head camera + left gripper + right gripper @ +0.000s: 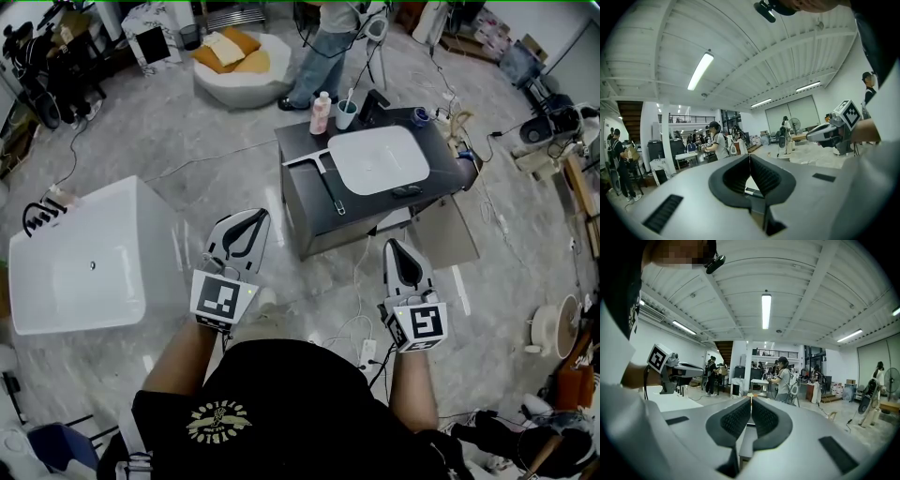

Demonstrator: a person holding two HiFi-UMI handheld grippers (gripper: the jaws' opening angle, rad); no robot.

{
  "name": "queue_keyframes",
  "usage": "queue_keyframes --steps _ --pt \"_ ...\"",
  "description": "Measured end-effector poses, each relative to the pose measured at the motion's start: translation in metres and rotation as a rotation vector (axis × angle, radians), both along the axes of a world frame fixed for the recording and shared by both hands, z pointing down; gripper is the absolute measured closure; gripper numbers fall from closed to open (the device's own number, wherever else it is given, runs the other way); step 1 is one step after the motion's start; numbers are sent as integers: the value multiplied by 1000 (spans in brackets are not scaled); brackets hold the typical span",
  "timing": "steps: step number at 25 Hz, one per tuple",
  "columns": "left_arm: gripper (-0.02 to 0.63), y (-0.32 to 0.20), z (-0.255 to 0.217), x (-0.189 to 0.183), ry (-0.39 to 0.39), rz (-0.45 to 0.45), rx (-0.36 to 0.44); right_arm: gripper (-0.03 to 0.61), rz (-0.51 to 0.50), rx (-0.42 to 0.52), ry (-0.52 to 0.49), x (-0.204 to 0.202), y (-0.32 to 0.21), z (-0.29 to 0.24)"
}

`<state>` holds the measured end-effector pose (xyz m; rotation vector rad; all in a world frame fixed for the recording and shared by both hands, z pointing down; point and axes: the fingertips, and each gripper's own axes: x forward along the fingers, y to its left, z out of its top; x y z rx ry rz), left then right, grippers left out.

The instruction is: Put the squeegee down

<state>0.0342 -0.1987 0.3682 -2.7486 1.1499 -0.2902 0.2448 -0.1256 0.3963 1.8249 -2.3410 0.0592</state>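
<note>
The grey plastic left gripper [255, 217] had its ribbed black pads pressed together with nothing between them. The matching right gripper [392, 246] was likewise closed and empty. Both were held near the person, above the glossy marbled grey floor [187, 141]. The slim squeegee [330, 187], with a black handle and a pale blade, lay flat on the far dark matte cabinet top [305, 202], just left of the smooth white rounded-rectangle basin [380, 159]. Its blade edge was too small to make out. A pink bottle [321, 112] and a pale cup [346, 114] stood at the cabinet's far edge. A glossy white bathtub [94, 262] sat to the left. The marker cubes hid most of the person's hands.
</note>
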Motion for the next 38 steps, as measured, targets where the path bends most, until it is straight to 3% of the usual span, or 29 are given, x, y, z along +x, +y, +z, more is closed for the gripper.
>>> queue_keyframes --steps 12,29,32,38 --pt "589 -74 7 -7 4 14 -17 545 -51 -32 8 -26 -72 10" --pt "589 -161 1 -37 36 88 0 543 6 -17 49 -64 -156 -4" --pt "589 -171 4 -37 70 101 -17 543 15 -30 55 -68 -163 2" --pt "589 -183 16 -23 66 129 -21 543 34 -76 55 -59 -173 23"
